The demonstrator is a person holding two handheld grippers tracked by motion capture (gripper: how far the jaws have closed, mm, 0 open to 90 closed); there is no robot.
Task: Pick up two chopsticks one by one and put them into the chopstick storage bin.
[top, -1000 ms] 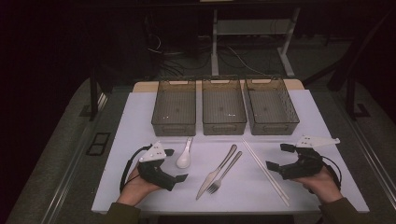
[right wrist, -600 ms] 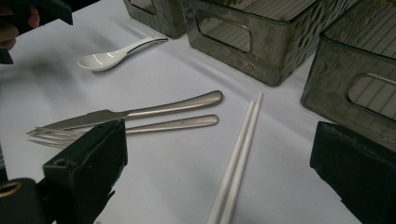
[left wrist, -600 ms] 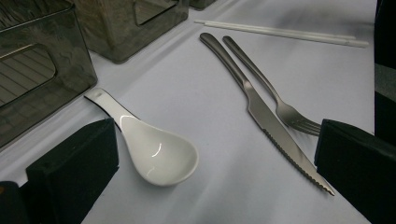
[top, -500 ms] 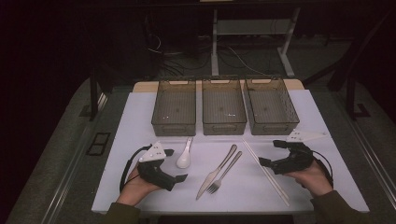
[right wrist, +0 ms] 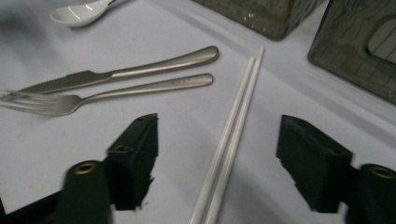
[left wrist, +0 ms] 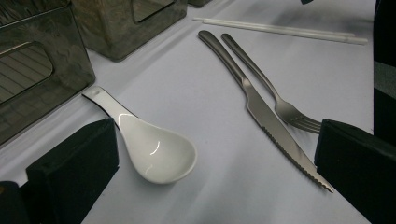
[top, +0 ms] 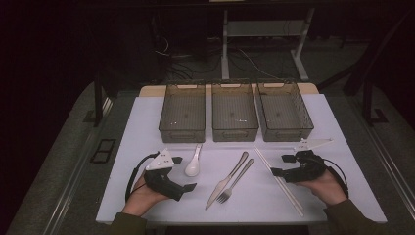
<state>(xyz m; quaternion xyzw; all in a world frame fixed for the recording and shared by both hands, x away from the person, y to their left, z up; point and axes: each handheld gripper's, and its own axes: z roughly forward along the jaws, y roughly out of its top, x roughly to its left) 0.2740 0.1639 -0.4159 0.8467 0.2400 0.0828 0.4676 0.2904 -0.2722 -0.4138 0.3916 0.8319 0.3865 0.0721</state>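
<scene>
Right gripper straddles pair of thin white chopsticks lying on white table, jaws just closing, pads not touching yet. Risk: the slim sticks split or roll, one slips out. Left gripper rests wide beside white ceramic spoon.

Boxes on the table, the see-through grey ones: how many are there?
3. The see-through grey plastic boxes stand in a row at the far side of the white table: left box, middle box, right box. None looks hidden.
</scene>
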